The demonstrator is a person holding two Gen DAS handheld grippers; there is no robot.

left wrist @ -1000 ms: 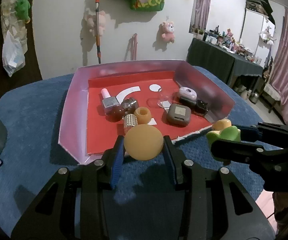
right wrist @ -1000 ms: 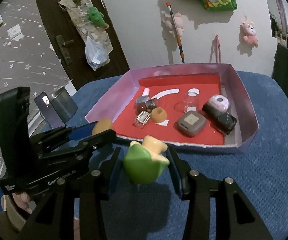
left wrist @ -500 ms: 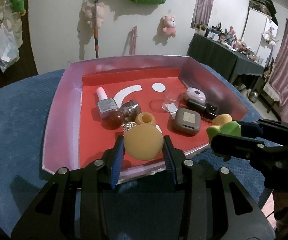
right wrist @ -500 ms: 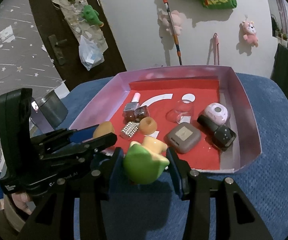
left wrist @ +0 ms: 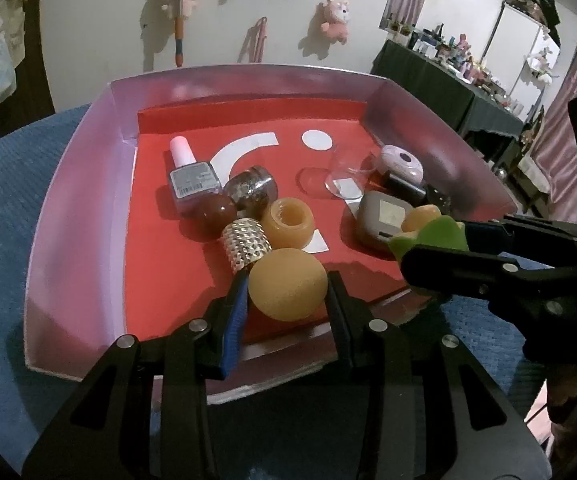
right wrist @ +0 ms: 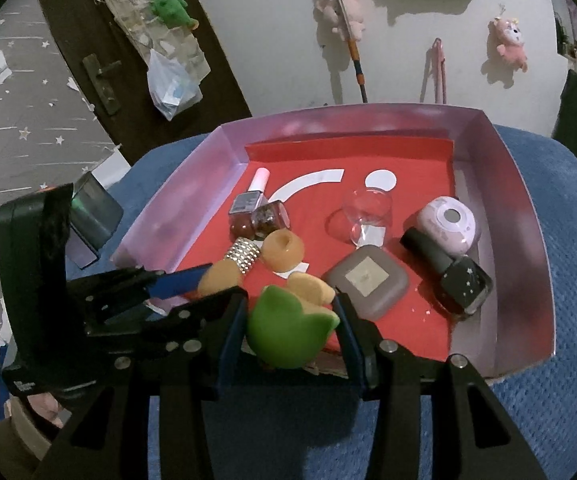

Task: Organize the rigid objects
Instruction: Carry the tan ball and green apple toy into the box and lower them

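Our left gripper [left wrist: 286, 294] squeezes the orange ball [left wrist: 287, 284] between its jaws, over the tray's [left wrist: 72, 216] near edge. Our right gripper [right wrist: 292, 330] squeezes the green toy [right wrist: 290, 332] there too.

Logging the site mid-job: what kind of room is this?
Likely a lived-in bedroom: pink plush toys hang on the wall, pink curtains hang at right, and a dark-clothed table carries bottles and trinkets.

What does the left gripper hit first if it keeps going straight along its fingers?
Probably the studded silver cap, just beyond the orange ball that the left gripper holds, with the orange ring right behind it. Depth is hard to judge in this fisheye view.
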